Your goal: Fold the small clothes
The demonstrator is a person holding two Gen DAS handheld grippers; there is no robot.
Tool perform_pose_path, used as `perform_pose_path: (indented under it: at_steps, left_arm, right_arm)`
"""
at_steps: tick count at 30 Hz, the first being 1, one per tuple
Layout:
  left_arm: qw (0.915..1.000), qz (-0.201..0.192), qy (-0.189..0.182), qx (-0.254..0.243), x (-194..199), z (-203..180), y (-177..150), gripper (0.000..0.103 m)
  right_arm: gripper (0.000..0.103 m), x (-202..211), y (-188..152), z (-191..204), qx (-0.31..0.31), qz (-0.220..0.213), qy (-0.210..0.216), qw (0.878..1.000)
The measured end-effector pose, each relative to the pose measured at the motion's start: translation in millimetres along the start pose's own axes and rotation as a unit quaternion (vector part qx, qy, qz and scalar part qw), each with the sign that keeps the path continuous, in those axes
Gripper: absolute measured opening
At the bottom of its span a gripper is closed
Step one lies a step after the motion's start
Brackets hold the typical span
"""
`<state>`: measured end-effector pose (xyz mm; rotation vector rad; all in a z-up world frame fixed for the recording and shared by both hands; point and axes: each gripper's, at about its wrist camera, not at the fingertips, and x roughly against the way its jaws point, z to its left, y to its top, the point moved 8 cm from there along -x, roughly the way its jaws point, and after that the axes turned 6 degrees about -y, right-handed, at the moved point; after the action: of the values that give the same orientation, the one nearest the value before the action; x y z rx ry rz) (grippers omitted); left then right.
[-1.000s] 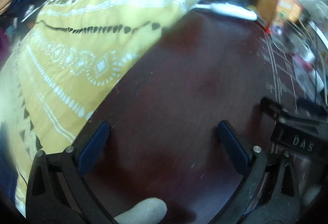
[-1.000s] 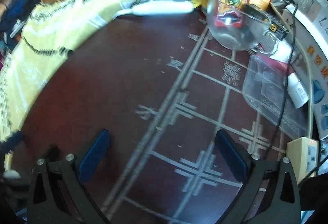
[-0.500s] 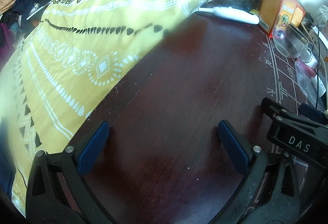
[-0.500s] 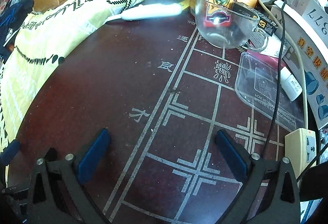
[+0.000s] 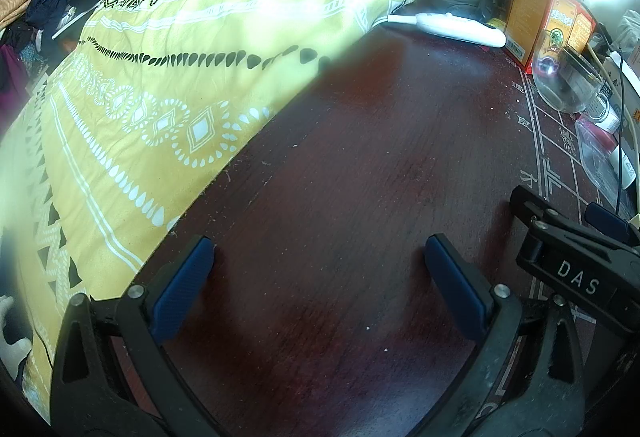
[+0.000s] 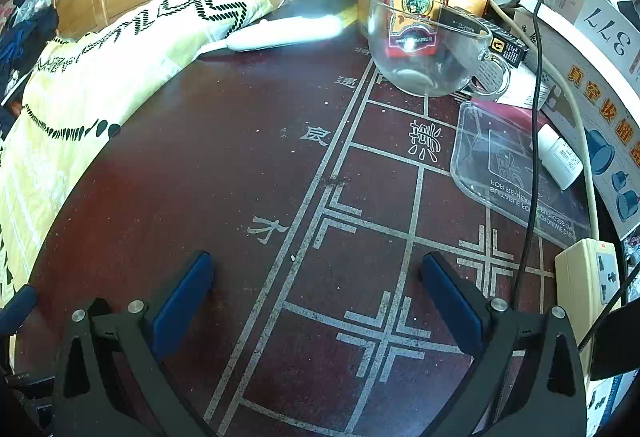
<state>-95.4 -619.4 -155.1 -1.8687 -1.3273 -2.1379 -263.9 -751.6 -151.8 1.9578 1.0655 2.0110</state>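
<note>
1. Small clothes to fold are nowhere on the desk [image 5: 360, 165]; the only garments in sight are a dark heap of clothes [image 5: 60, 5] at the upper left of the left wrist view, well apart from both tools.
2. Left gripper [image 5: 320, 277] has its fingers spread wide over bare dark wood, holding nothing. Right gripper [image 6: 316, 293] is likewise spread and empty over the painted grid lines [image 6: 360, 217].
3. Risk: along the right side of the right wrist view stand a glass bowl [image 6: 424, 49], a clear plastic lid [image 6: 504, 169], a black cable [image 6: 534, 125] and a power strip [image 6: 592, 277]. A wide sweep while spreading cloth would likely knock or snag them.
4. Another risk: the yellow quilt [image 5: 160, 77] overlaps the desk's left edge, so a garment dragged that way could catch on it or slip off the desk.
5. Open room: the centre of the desk is the only clear band, between the quilt and the clutter.
</note>
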Motion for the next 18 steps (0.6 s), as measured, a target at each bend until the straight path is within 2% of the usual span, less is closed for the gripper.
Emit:
perform_pose_path:
  at_steps: [18]
  left_arm:
    - [1.0000, 0.000, -0.001, -0.001, 0.2, 0.1, -1.1, 0.103]
  right_arm:
    - [0.103, 0.2, 0.0, 0.2, 0.000, 0.000, 0.000, 1.000]
